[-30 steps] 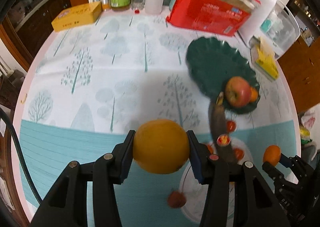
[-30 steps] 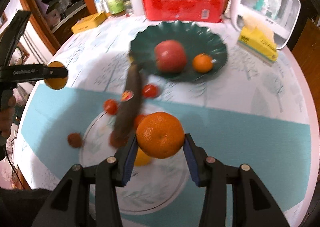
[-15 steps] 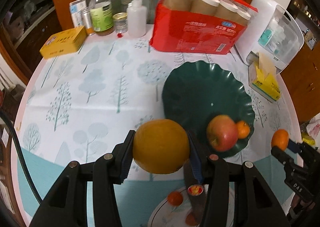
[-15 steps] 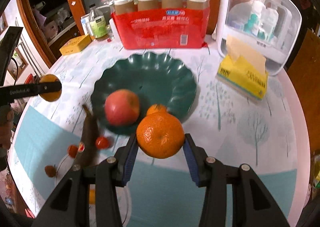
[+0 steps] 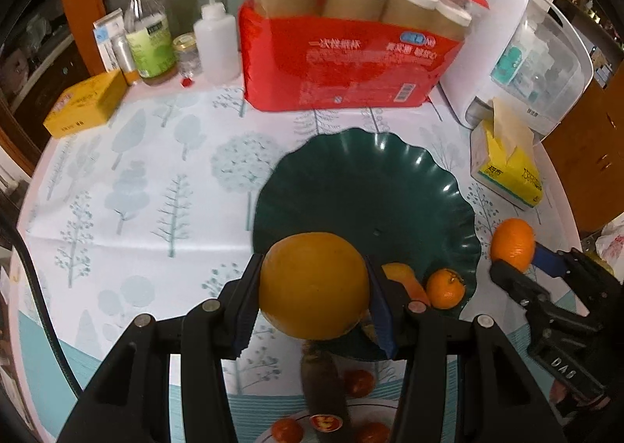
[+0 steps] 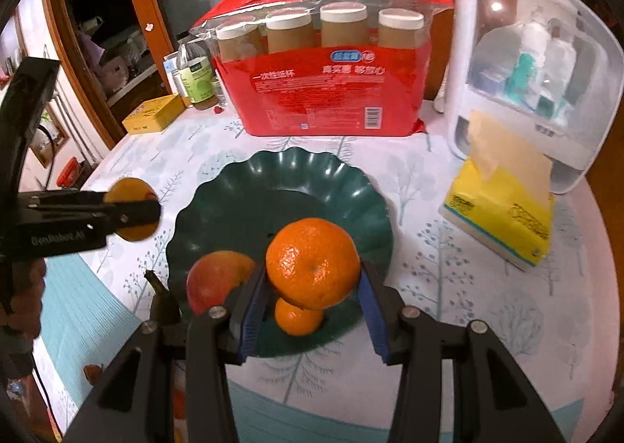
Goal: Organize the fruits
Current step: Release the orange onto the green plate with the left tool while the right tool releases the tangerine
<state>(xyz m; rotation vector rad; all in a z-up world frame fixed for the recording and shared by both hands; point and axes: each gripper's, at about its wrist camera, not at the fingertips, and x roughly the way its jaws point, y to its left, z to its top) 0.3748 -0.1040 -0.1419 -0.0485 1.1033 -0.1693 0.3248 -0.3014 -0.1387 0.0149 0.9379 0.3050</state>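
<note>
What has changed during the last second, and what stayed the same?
Both grippers moved forward from the white plate toward the green plate. The left gripper still holds the yellow orange, the right gripper the tangerine. The apple stays on the green plate.

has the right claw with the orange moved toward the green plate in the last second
Yes. The right claw, shut on the orange, has advanced from above the white plate to the near rim of the green plate, toward the red package.
</note>
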